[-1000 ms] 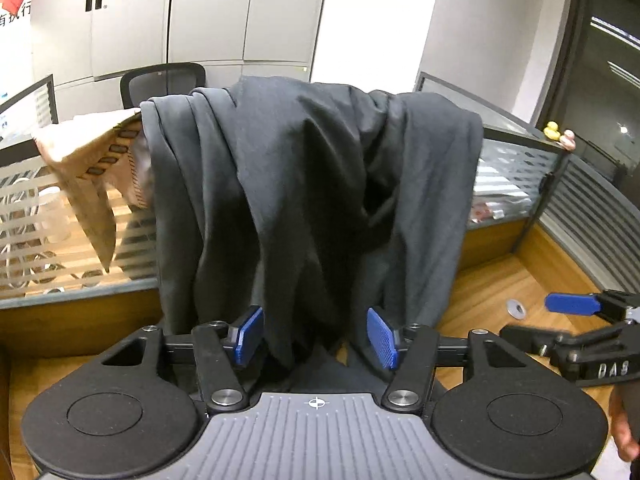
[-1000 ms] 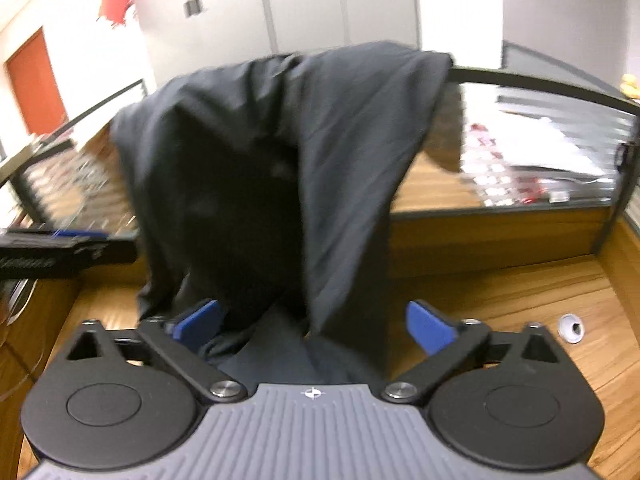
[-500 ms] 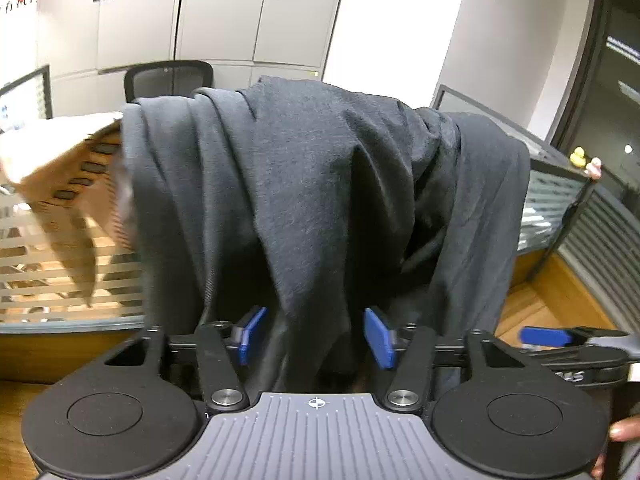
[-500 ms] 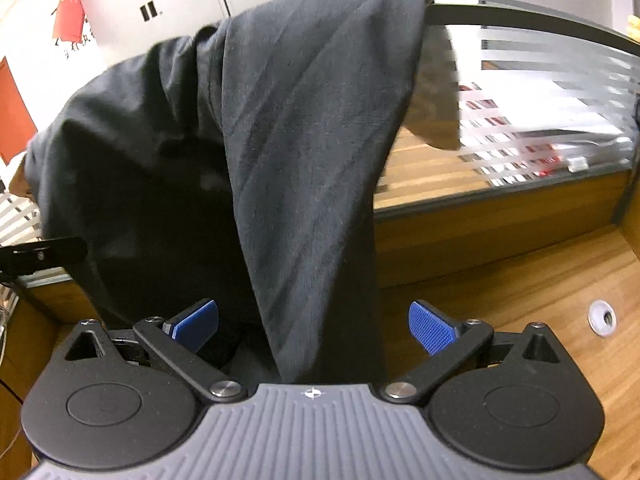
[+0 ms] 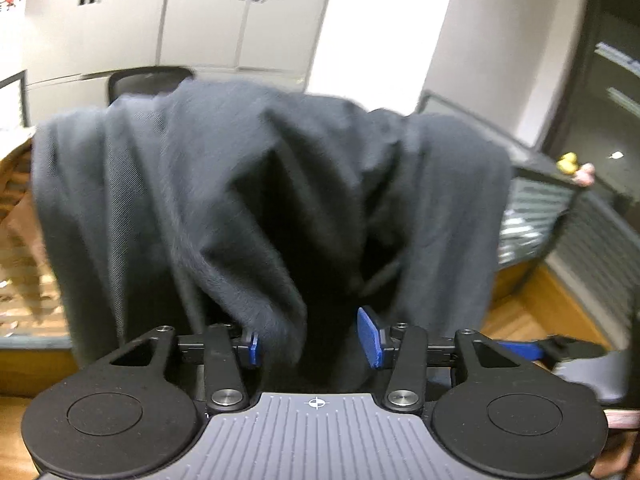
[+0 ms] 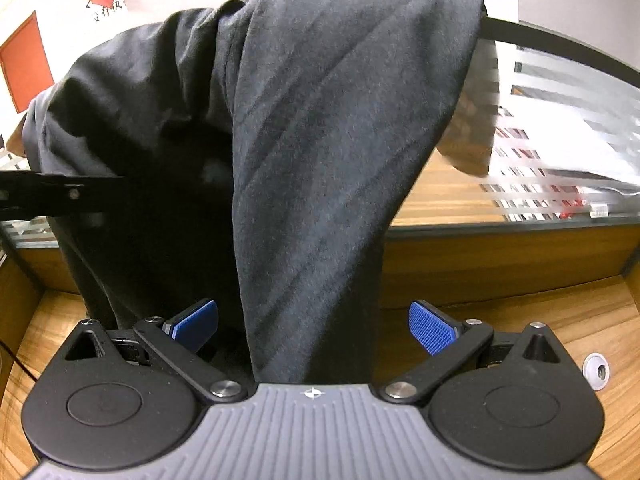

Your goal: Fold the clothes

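A dark grey garment (image 5: 260, 200) hangs draped over the top of a desk partition and fills both wrist views. My left gripper (image 5: 312, 342) is low against it. Its jaws are opening, with a hanging fold between them that covers the left pad, while the right pad (image 5: 370, 336) stands free. My right gripper (image 6: 314, 326) is wide open around the garment's (image 6: 340, 140) right hanging edge, and neither pad touches cloth. The right gripper's blue finger (image 5: 520, 350) shows at the left view's right edge. A black bar of the left gripper (image 6: 60, 194) crosses the right view's left side.
The partition is striped frosted glass (image 6: 560, 140) above a wooden desk (image 6: 520, 320) with a cable grommet (image 6: 596, 372). A beige cloth (image 5: 16, 184) hangs left of the garment. An office chair (image 5: 148, 80) and grey cabinets (image 5: 240, 20) stand behind.
Both grippers have moved in closer and lower to the garment, which now fills more of each view. The left jaws stand narrower than a second ago.
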